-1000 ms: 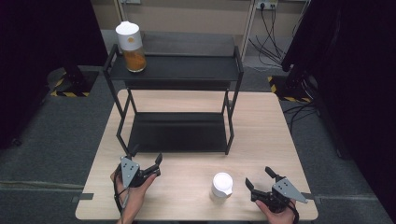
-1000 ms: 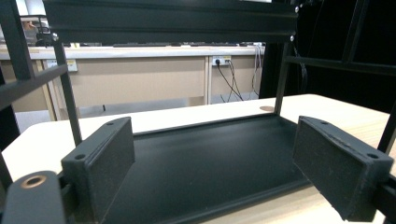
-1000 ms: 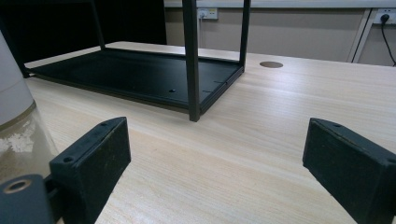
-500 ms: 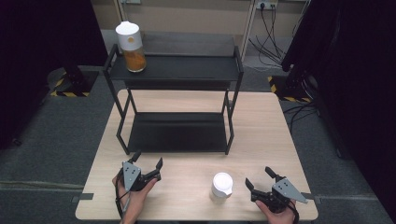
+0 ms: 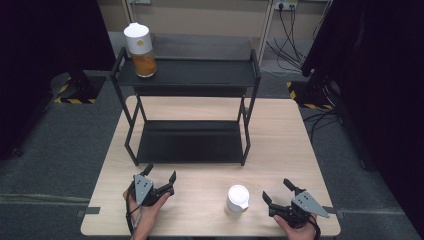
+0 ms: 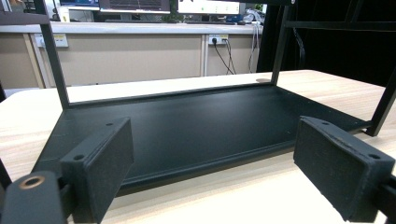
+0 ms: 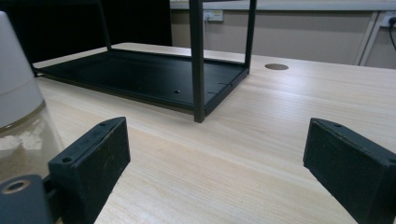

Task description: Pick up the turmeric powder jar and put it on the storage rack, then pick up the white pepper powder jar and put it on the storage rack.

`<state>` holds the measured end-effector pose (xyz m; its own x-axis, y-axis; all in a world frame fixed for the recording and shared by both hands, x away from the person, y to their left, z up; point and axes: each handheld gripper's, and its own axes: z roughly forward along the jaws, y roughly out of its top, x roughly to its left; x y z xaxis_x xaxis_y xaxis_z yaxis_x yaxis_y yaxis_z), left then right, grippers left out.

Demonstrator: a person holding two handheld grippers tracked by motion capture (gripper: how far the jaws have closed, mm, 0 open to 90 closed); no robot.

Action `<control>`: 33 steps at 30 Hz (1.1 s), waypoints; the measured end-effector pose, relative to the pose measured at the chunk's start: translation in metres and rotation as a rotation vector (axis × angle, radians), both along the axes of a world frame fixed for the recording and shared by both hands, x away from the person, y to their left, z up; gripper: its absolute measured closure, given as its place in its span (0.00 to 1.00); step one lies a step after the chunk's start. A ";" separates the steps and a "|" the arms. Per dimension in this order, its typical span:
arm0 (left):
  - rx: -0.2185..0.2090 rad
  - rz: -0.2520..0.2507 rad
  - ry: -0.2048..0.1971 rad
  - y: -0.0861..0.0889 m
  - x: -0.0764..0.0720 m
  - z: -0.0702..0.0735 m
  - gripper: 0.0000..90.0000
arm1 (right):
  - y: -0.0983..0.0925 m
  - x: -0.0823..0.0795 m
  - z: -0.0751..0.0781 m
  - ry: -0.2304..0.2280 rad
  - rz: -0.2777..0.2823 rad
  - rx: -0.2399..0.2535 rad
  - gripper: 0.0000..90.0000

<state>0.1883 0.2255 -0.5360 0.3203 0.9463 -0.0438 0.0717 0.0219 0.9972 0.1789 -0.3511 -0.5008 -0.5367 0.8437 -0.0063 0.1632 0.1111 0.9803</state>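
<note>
A white-lidded jar (image 5: 237, 199) stands on the wooden table (image 5: 280, 145) near the front edge; the right gripper view has its white lid and clear body at the left (image 7: 18, 102). Just to its right rests my right gripper (image 5: 278, 192), open and empty (image 7: 212, 161). At the front left my left gripper (image 5: 161, 173) is open, empty (image 6: 212, 163) and faces the black two-tier rack (image 5: 190, 142). On the rack's top shelf, at the left end, stands a second white-lidded jar (image 5: 139, 49) with orange contents.
The rack's lower shelf (image 6: 196, 121) is bare, and one rack post (image 7: 198, 60) rises ahead of the right gripper. A round cable hole (image 7: 276, 66) is in the tabletop. Cables and black stands line the floor behind the table.
My left gripper has shifted slightly toward the rack's front. The right gripper and both jars have not moved.
</note>
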 end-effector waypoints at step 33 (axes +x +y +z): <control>-0.006 -0.002 -0.003 0.001 -0.001 -0.001 0.13 | 0.001 -0.006 0.020 -0.052 0.403 0.007 0.08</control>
<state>0.1876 0.2266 -0.5367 0.3226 0.9453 -0.0490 0.0691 0.0281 0.9972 0.1731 -0.3504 -0.4807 -0.8235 0.5661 -0.0372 0.0580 0.1493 0.9871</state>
